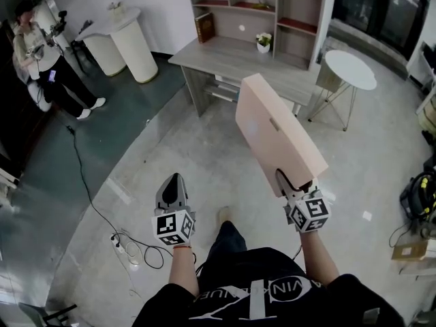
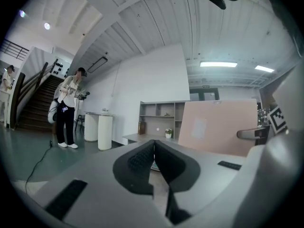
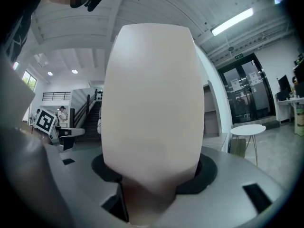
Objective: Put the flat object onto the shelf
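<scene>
A pale pink flat box (image 1: 276, 131) is held up in the air by its near end, with my right gripper (image 1: 294, 184) shut on it. In the right gripper view the pink box (image 3: 151, 113) fills the middle and hides most of what lies ahead. My left gripper (image 1: 174, 186) is at the lower left, shut with nothing between its jaws; its pads (image 2: 153, 159) meet in the left gripper view, where the pink box (image 2: 218, 126) shows at the right. The shelf unit (image 1: 262, 16) stands on a grey desk (image 1: 231, 63) ahead.
A round white side table (image 1: 349, 71) stands right of the desk. A white counter (image 1: 129, 39) and a person (image 1: 41, 60) are at the far left. A black cable with a power strip (image 1: 122, 244) lies on the floor. Boxes and gear sit at the right edge.
</scene>
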A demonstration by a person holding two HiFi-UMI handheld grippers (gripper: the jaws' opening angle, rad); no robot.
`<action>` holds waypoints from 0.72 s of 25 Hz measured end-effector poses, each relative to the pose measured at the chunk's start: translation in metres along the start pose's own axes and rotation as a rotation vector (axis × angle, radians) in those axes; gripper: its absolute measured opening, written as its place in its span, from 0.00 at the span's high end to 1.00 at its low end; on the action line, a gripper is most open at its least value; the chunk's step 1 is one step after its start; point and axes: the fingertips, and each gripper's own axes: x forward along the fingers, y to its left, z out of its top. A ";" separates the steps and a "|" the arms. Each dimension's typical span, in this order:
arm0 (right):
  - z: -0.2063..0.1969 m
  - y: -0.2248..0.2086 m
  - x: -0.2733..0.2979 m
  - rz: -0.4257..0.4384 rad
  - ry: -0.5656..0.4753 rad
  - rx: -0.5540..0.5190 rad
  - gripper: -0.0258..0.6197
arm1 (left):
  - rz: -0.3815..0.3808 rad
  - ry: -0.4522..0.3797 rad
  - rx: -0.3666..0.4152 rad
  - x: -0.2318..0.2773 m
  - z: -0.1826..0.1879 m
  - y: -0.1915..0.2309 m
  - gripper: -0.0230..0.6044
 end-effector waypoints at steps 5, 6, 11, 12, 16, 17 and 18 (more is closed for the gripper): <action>0.003 -0.010 0.040 -0.010 0.007 0.006 0.53 | -0.002 0.009 -0.007 0.044 0.003 0.018 0.96; 0.005 -0.012 0.047 -0.014 0.008 0.007 0.53 | -0.003 0.010 -0.008 0.052 0.004 0.021 0.96; 0.013 -0.020 0.082 -0.035 0.011 0.020 0.53 | -0.011 0.009 -0.008 0.089 0.016 0.040 0.96; 0.015 -0.020 0.089 -0.040 0.011 0.022 0.53 | -0.015 0.011 -0.008 0.095 0.018 0.044 0.96; 0.019 -0.023 0.114 -0.055 0.019 0.026 0.53 | -0.027 0.016 -0.015 0.124 0.021 0.058 0.96; 0.020 -0.024 0.121 -0.058 0.021 0.026 0.53 | -0.030 0.017 -0.019 0.132 0.022 0.061 0.96; 0.021 -0.025 0.127 -0.061 0.025 0.026 0.53 | -0.034 0.019 -0.023 0.139 0.022 0.064 0.96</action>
